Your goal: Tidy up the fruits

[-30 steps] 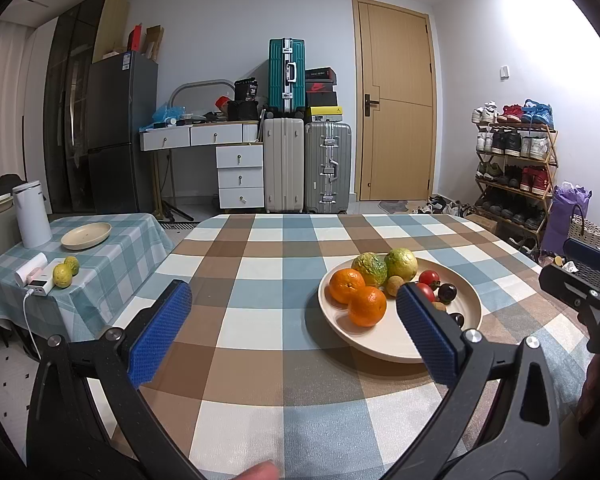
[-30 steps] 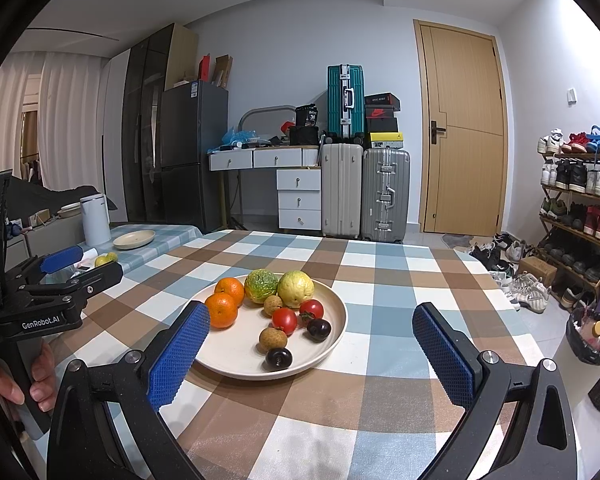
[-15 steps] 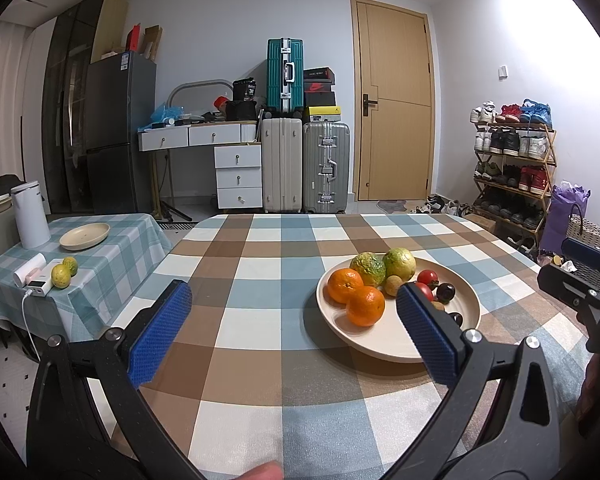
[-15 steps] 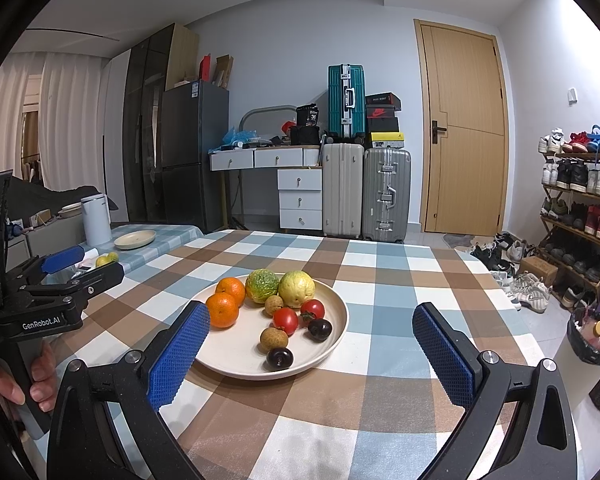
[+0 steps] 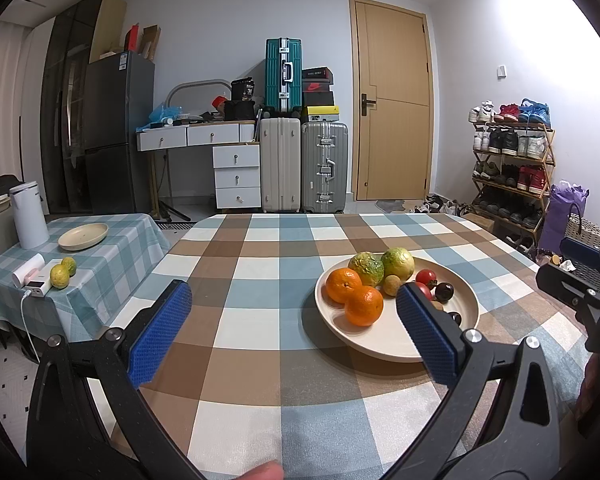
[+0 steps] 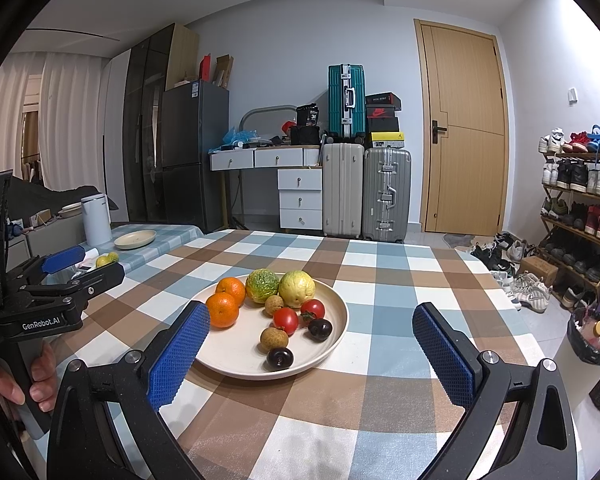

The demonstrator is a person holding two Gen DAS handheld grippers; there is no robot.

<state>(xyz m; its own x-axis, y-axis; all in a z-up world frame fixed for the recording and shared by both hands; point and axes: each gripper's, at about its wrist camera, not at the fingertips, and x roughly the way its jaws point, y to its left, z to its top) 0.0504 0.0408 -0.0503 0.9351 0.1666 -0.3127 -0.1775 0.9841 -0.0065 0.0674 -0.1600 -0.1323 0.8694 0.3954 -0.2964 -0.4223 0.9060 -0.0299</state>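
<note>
I see nothing shifted this past second: both my left claw [image 5: 292,328] and right claw [image 6: 312,344] hover agape, fruits apparently sorted on the plate [image 6: 236,354].

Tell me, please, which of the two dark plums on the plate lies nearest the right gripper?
The plum at the plate's front edge, just below a brown longan. The other plum sits farther back, beside the tomatoes.
</note>
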